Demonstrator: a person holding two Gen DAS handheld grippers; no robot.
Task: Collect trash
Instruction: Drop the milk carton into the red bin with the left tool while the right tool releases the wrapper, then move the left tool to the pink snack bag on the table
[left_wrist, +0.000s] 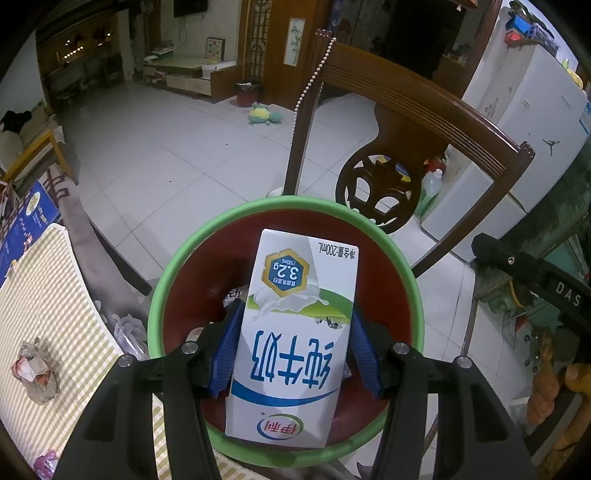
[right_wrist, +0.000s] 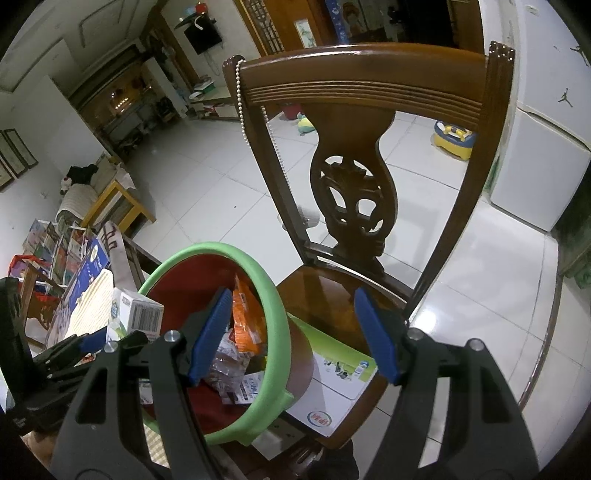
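My left gripper is shut on a white and blue milk carton and holds it over a red bin with a green rim. The same carton and bin show in the right wrist view, where the bin holds an orange wrapper and clear plastic wrappers. My right gripper is open and empty, just right of the bin's rim. A crumpled wrapper lies on the checked tablecloth.
A dark wooden chair stands right behind the bin, with a flat milk box on its seat and a bead string on its back. A white fridge is at the right. Tiled floor lies beyond.
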